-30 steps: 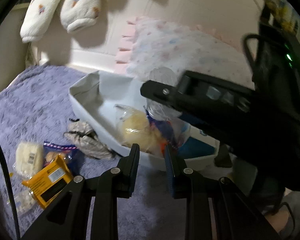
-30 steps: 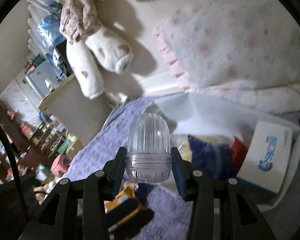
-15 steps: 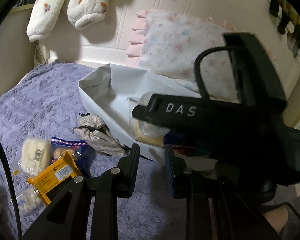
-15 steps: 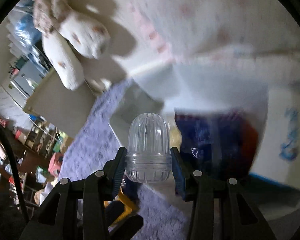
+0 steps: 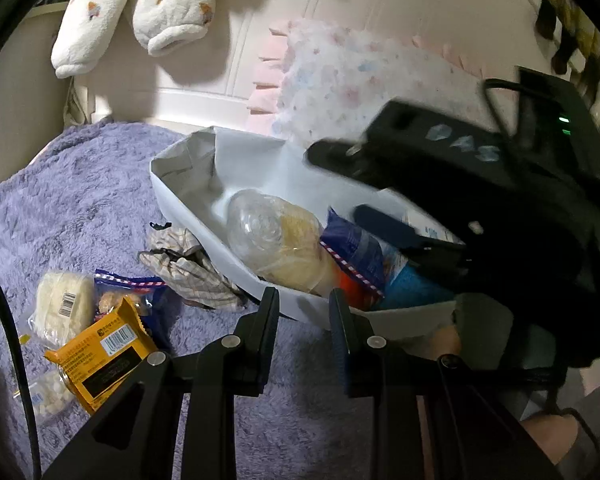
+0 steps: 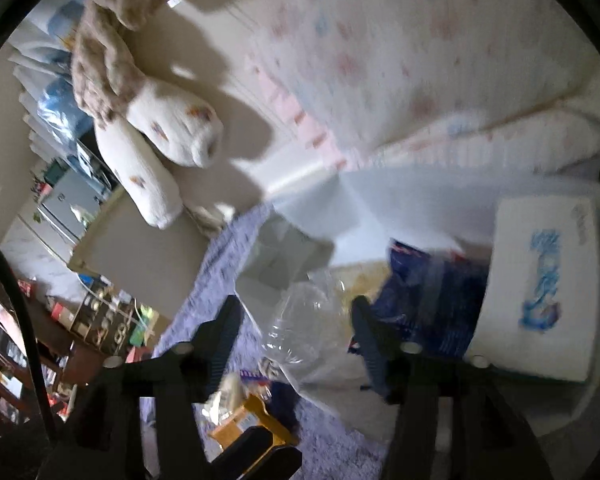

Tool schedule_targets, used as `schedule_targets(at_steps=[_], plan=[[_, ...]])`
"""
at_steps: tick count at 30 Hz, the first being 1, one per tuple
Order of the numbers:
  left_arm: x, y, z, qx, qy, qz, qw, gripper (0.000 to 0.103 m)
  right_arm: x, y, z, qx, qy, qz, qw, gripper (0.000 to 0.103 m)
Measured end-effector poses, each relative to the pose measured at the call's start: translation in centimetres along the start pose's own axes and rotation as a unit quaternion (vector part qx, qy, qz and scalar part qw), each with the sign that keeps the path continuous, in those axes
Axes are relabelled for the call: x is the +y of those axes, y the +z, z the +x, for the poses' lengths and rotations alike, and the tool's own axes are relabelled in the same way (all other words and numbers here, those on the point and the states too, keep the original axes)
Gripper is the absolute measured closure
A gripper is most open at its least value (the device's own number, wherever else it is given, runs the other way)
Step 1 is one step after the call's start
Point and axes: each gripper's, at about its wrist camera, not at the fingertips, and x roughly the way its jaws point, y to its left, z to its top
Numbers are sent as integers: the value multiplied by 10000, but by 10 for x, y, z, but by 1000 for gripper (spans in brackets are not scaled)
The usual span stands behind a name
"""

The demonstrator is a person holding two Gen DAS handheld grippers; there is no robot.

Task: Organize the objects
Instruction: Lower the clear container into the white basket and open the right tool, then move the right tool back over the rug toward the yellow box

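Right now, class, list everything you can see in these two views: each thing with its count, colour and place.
Bin: one, white, on the blanket.
Clear jar: one, transparent, lying in the bin.
Bread bag: one, pale yellow, in the bin beside the jar.
Blue snack pack: one, in the bin.
Tissue pack: one, white and blue, in the bin.
Checked pouch: one, beige, outside the bin.
Yellow packet: one, on the blanket.
Blanket: one, purple.
Left gripper: black, empty.
Right gripper: black, open over the bin.
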Motion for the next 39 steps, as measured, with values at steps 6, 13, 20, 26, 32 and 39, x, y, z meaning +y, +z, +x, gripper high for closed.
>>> schedule_targets(at_steps=[6,13,20,26,32,39], plan=[[1,1,-11,-244,472,229,9983,83,17,1,-13,-392,-69,-420,9983,36],[14,-1,-37,-582,756,-32,9954,91,30,-10,-1,-24,-108,-736,9972,36],[57,-22,-82,-532,1391,-506,9876,91,58,-35,1,377,519,-1128,9915,36],[118,-21,-86,-331,1313,-1521,9790,88,114,-91,26,1012,527,-3033,9460,40],[174,-29,-76,-29,1054,-2441,9640,88,135,-131,44,904,-129,-4220,9020,39],[198,-42,-64,-6,967,-2790,9554,88,118,-151,84,1763,18,-3919,9030,39]])
